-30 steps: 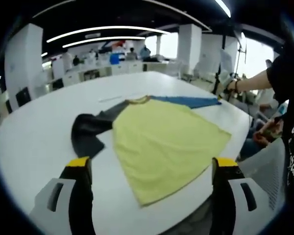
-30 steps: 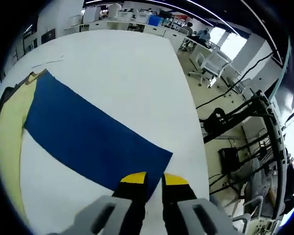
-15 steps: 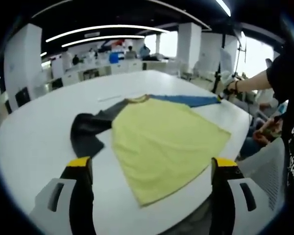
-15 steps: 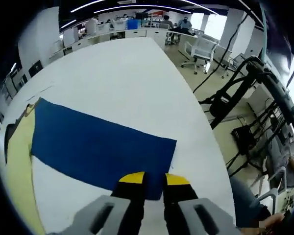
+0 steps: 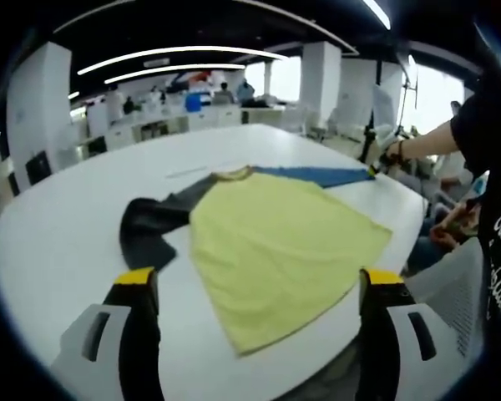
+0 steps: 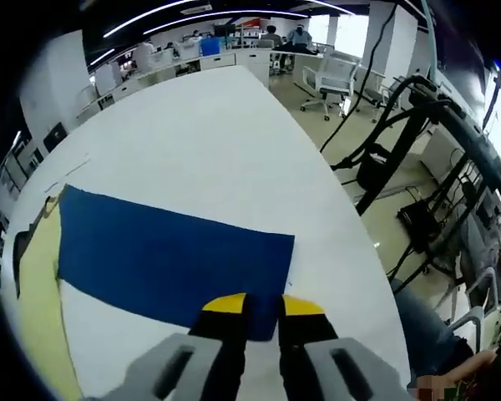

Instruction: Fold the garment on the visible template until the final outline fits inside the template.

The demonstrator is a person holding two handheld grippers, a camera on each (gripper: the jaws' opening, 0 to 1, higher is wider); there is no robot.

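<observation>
Left gripper view: a yellow T-shirt (image 5: 280, 251) with one dark sleeve (image 5: 150, 221) and one blue sleeve (image 5: 317, 175) lies flat at 12 o'clock from the wide-open left gripper (image 5: 259, 288), on a white worktop (image 5: 58, 234) in an office. Right gripper view: the right gripper (image 6: 255, 305) pinches the blue sleeve's cuff edge at 6 o'clock; office chairs (image 6: 334, 79) at 1 o'clock.

A white office chair on castors (image 6: 333, 82) stands at one o'clock in the right gripper view; a black metal stand (image 6: 401, 134) at three o'clock; white desks (image 5: 179, 115) far behind.
</observation>
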